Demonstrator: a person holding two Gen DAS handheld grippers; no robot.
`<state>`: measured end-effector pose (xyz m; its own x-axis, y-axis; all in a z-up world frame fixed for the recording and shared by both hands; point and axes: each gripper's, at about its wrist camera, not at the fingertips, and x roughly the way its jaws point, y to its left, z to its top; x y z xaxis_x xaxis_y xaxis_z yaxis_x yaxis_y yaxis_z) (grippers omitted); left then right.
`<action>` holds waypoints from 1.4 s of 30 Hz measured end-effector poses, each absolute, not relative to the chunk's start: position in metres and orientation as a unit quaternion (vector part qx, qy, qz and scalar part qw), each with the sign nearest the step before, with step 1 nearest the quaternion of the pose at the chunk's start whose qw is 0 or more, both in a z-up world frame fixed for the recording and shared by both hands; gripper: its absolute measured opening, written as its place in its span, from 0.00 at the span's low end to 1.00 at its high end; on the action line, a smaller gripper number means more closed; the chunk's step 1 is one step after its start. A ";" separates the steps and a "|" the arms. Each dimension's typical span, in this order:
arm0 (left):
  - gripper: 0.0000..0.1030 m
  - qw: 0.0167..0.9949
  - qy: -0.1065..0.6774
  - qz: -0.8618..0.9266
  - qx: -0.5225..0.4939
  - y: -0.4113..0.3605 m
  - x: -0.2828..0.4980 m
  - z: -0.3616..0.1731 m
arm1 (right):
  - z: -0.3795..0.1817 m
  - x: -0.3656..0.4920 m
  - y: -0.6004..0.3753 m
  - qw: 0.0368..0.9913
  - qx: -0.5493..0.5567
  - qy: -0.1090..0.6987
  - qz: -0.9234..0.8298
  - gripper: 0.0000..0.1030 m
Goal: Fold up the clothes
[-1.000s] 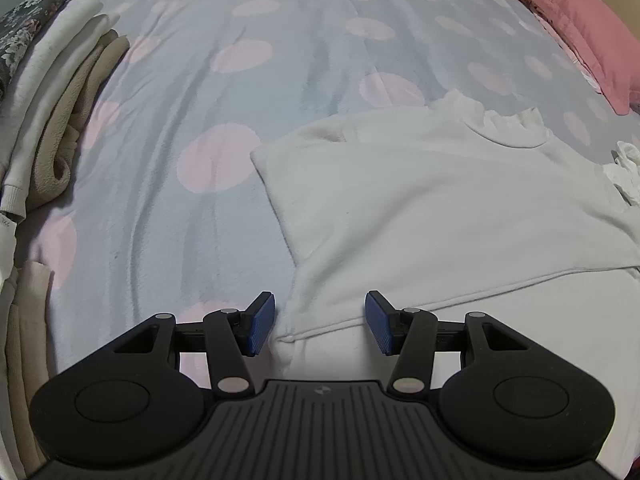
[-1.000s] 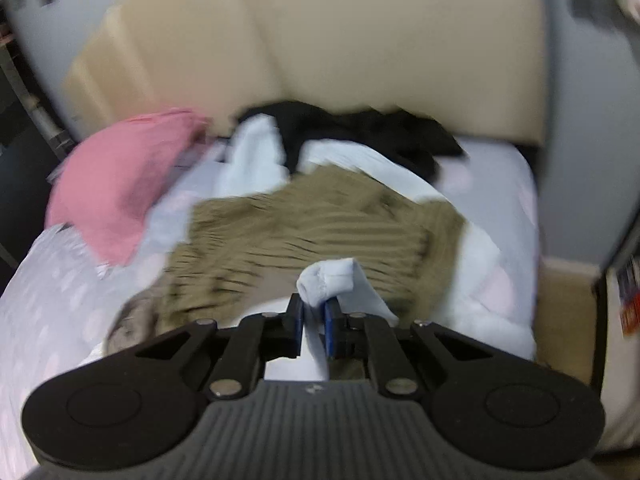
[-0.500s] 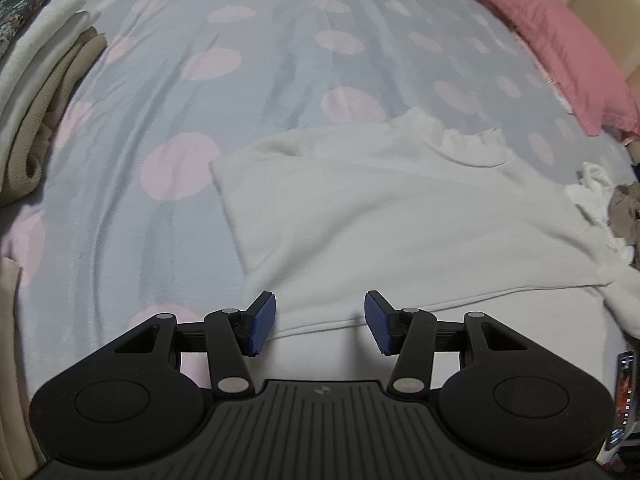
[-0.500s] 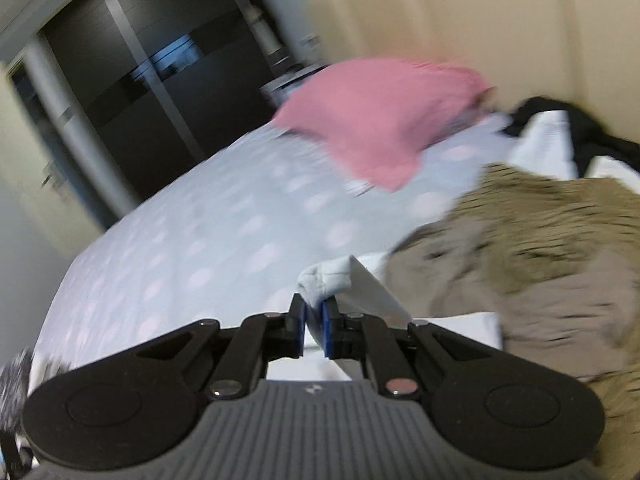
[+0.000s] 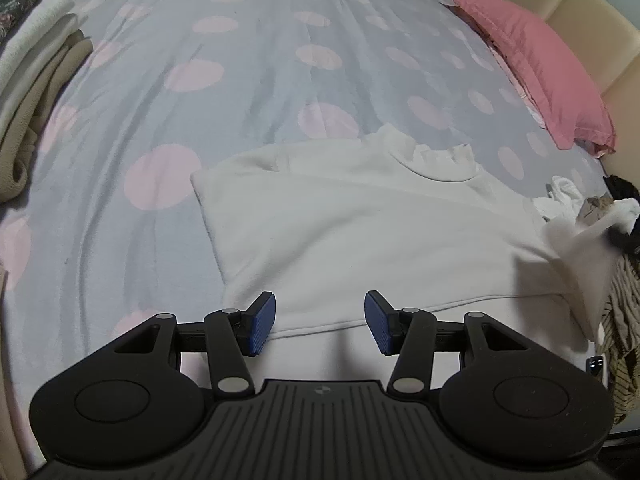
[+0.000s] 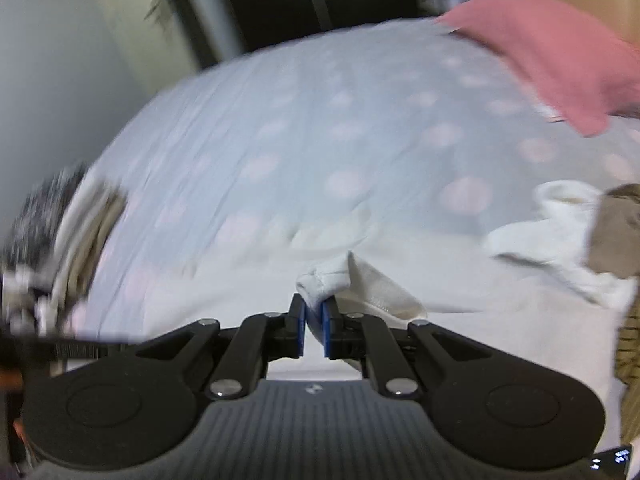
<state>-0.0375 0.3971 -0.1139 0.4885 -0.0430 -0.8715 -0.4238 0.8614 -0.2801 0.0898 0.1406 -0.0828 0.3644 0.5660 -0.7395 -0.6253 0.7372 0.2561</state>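
A white sweater (image 5: 360, 224) with a frilled collar lies flat on the dotted bedsheet (image 5: 240, 80). My left gripper (image 5: 320, 322) hovers open just above its near edge, blue pads apart, gripping nothing. My right gripper (image 6: 313, 312) is shut on the sweater's sleeve cuff (image 6: 324, 280), which bunches up above the pads while the sleeve trails off to the right. In the left wrist view that lifted sleeve (image 5: 580, 240) shows blurred at the right edge. The sweater body (image 6: 280, 280) spreads out beyond the right gripper.
A pink pillow (image 5: 536, 60) lies at the far right by a beige headboard (image 5: 580, 20). Folded clothes (image 5: 36, 80) are stacked along the left edge. A heap of unfolded clothes, olive striped among them (image 5: 624, 300), sits at the right, with a brown garment (image 6: 616, 232) on it.
My right gripper has swung from above the clothes heap to over the sweater, carrying the sleeve cuff with it. My left gripper has tilted a little and stays open.
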 end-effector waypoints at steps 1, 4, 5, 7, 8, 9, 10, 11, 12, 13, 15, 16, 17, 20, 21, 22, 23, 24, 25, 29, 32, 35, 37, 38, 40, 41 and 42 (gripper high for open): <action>0.46 0.829 0.493 0.110 -0.240 0.397 -0.036 -0.114 | -0.091 0.085 0.149 0.816 -0.049 0.441 0.370 0.10; 0.46 0.829 0.495 0.096 -0.240 0.392 -0.032 -0.116 | -0.118 0.071 0.170 0.786 -0.094 0.466 0.395 0.10; 0.46 0.829 0.497 0.092 -0.239 0.390 -0.030 -0.117 | -0.127 0.067 0.175 0.776 -0.108 0.474 0.402 0.10; 0.46 0.830 0.499 0.082 -0.237 0.385 -0.027 -0.118 | -0.140 0.057 0.179 0.759 -0.129 0.487 0.412 0.10; 0.46 0.830 0.500 0.077 -0.236 0.382 -0.025 -0.119 | -0.146 0.052 0.182 0.751 -0.140 0.493 0.416 0.10; 0.46 0.829 0.502 0.072 -0.235 0.380 -0.023 -0.119 | -0.152 0.047 0.184 0.743 -0.150 0.499 0.421 0.11; 0.46 0.829 0.503 0.067 -0.233 0.377 -0.022 -0.120 | -0.157 0.044 0.186 0.734 -0.159 0.505 0.425 0.16; 0.46 0.829 0.505 0.063 -0.232 0.373 -0.020 -0.120 | -0.160 0.043 0.186 0.726 -0.162 0.512 0.429 0.19; 0.46 0.829 0.506 0.058 -0.230 0.370 -0.018 -0.121 | -0.163 0.042 0.185 0.719 -0.164 0.519 0.432 0.21; 0.46 0.830 0.507 0.053 -0.228 0.367 -0.017 -0.121 | -0.163 0.044 0.182 0.715 -0.160 0.526 0.433 0.24; 0.46 0.830 0.508 0.045 -0.227 0.361 -0.013 -0.121 | -0.158 0.047 0.174 0.712 -0.149 0.533 0.432 0.28; 0.46 0.830 0.508 0.040 -0.226 0.358 -0.011 -0.120 | -0.155 0.049 0.171 0.711 -0.146 0.535 0.432 0.33; 0.46 0.830 0.509 0.035 -0.226 0.355 -0.009 -0.120 | -0.153 0.050 0.167 0.711 -0.142 0.536 0.432 0.35; 0.46 0.832 0.509 0.019 -0.220 0.342 -0.002 -0.120 | -0.145 0.057 0.157 0.709 -0.135 0.545 0.426 0.40; 0.46 0.833 0.510 0.013 -0.217 0.338 0.001 -0.120 | -0.143 0.059 0.154 0.709 -0.136 0.549 0.421 0.41; 0.46 0.833 0.510 0.008 -0.214 0.334 0.004 -0.120 | -0.142 0.061 0.150 0.710 -0.143 0.553 0.412 0.41; 0.46 0.833 0.511 0.002 -0.211 0.329 0.007 -0.120 | -0.142 0.064 0.146 0.713 -0.151 0.555 0.401 0.41; 0.46 0.834 0.512 -0.006 -0.207 0.324 0.010 -0.121 | -0.142 0.066 0.143 0.716 -0.159 0.555 0.391 0.41; 0.46 0.834 0.514 -0.015 -0.201 0.319 0.014 -0.121 | -0.143 0.069 0.138 0.721 -0.166 0.554 0.381 0.41; 0.46 0.836 0.518 -0.057 -0.173 0.292 0.025 -0.123 | -0.143 0.082 0.117 0.741 -0.166 0.550 0.349 0.41; 0.46 0.841 0.517 -0.090 -0.136 0.268 0.030 -0.124 | -0.138 0.095 0.099 0.755 -0.159 0.545 0.329 0.41; 0.46 0.842 0.521 -0.108 -0.094 0.246 0.035 -0.128 | -0.128 0.112 0.080 0.768 -0.142 0.540 0.313 0.41; 0.46 0.838 0.529 -0.108 -0.081 0.236 0.040 -0.135 | -0.119 0.125 0.065 0.781 -0.126 0.534 0.298 0.41; 0.46 0.835 0.534 -0.107 -0.078 0.232 0.042 -0.140 | -0.115 0.131 0.058 0.787 -0.120 0.532 0.290 0.42; 0.47 0.829 0.544 -0.105 -0.074 0.227 0.047 -0.149 | -0.109 0.141 0.044 0.800 -0.107 0.524 0.270 0.42; 0.46 0.827 0.549 -0.102 -0.071 0.226 0.049 -0.153 | -0.105 0.146 0.037 0.807 -0.101 0.521 0.259 0.44; 0.46 0.824 0.554 -0.099 -0.067 0.224 0.051 -0.158 | -0.103 0.150 0.030 0.813 -0.094 0.518 0.250 0.44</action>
<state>0.0510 0.2241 -0.1583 0.3673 -0.2372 -0.8994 0.0880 0.9715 -0.2203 0.1502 0.0303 -0.1025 0.3389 0.3090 -0.8886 -0.5037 0.8573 0.1060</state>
